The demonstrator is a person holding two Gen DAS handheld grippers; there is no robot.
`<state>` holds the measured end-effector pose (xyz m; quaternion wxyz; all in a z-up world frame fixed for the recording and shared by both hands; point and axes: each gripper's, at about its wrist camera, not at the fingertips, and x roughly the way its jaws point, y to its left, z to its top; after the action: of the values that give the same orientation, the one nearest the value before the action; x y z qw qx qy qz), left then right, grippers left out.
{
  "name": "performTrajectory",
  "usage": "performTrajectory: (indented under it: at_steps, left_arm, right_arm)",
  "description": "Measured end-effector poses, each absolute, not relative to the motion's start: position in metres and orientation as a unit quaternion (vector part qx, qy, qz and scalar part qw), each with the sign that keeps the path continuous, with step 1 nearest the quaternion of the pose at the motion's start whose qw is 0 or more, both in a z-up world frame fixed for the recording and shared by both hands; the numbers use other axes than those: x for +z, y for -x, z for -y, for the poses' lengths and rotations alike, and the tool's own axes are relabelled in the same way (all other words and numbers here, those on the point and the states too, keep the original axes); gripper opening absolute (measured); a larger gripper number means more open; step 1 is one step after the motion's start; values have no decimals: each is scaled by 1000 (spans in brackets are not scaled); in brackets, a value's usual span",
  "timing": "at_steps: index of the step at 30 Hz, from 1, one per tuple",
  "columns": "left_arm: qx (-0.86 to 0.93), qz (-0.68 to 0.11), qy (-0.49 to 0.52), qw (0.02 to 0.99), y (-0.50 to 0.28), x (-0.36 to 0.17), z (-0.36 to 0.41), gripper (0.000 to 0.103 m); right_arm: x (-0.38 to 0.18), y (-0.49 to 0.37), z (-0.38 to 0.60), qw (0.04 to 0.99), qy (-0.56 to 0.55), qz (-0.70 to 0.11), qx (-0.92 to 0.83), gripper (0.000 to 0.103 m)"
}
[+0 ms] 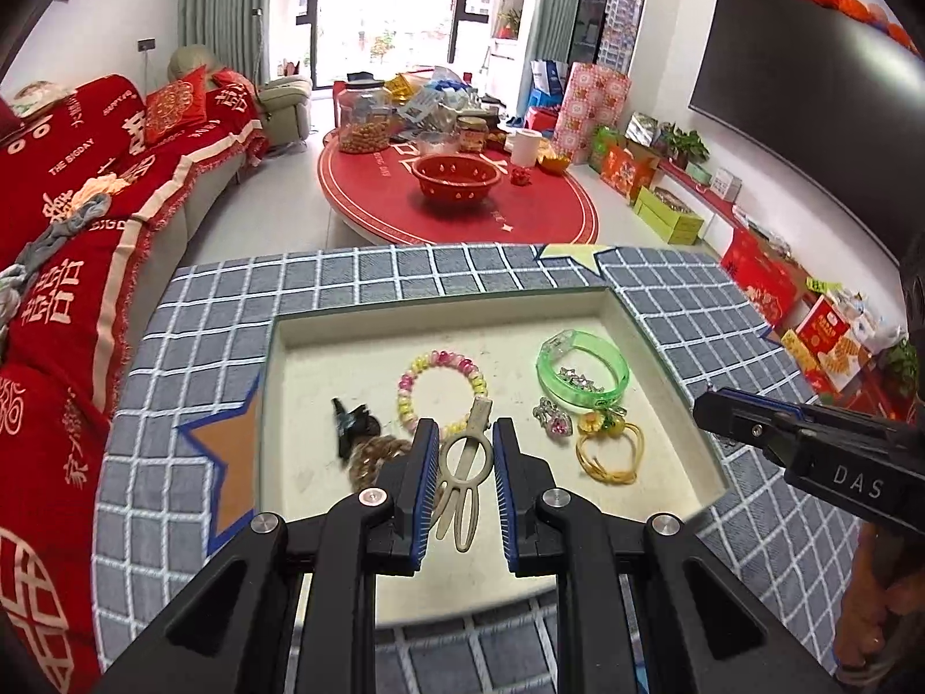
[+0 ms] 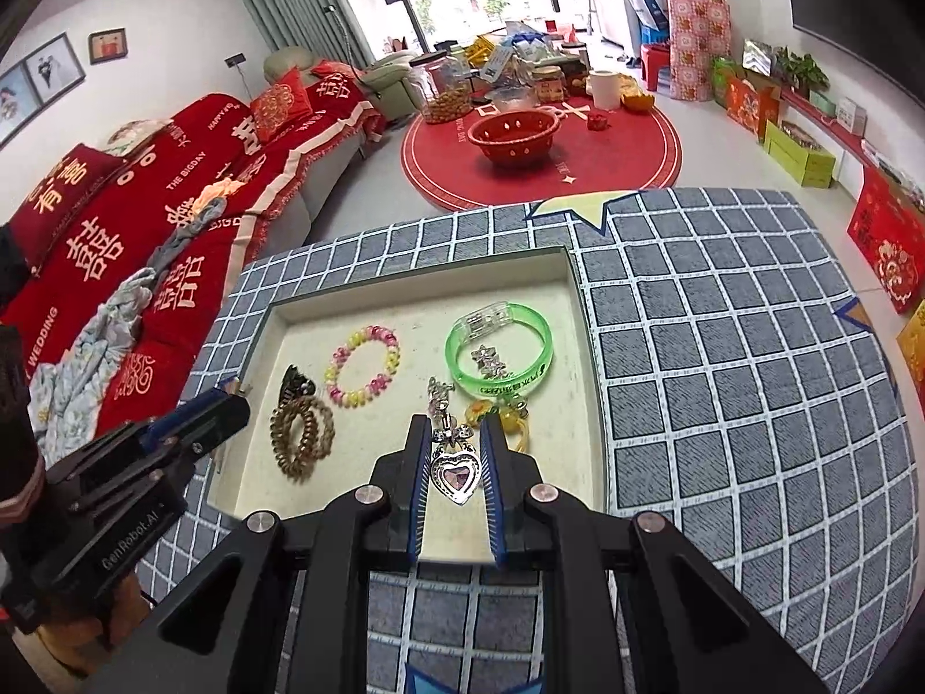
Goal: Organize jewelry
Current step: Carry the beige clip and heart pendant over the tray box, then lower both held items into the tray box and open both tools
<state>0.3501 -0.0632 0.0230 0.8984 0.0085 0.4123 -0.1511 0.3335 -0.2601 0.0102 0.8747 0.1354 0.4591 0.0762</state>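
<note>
A shallow cream tray [image 1: 439,303] [image 2: 416,274] lies on a blue-grey checked cloth. My left gripper [image 1: 464,428] hovers over its near side, shut on a beige hair clip [image 1: 462,474]. My right gripper [image 2: 454,425] is shut on a silver heart pendant [image 2: 457,477] with a pink stone. In the tray lie a pink-and-yellow bead bracelet [image 1: 442,390] [image 2: 364,367], a green bangle [image 1: 584,370] [image 2: 500,347] around a small silver piece, a brown spiral hair tie [image 2: 300,434], a black clip [image 1: 352,422], a silver charm [image 1: 552,419] [image 2: 439,390] and a yellow hair tie [image 1: 610,451].
The checked cloth [image 2: 722,376] covers the table all round the tray. A red-covered sofa [image 1: 75,266] runs along the left. Beyond the table stands a round red table [image 1: 462,208] with a red basket and jars. Boxes line the right wall under a dark screen.
</note>
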Motion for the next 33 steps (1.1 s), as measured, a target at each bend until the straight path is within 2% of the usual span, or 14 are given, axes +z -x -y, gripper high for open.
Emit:
performTrajectory:
  at_steps: [10, 33]
  left_arm:
    - [-148, -446, -35, 882, -372, -20, 89, 32]
    - [-130, -467, -81, 871, -379, -49, 108, 32]
  right_arm:
    - [-27, -357, 264, 863, -137, -481, 64, 18]
    - [-65, -361, 260, 855, -112, -505, 45, 19]
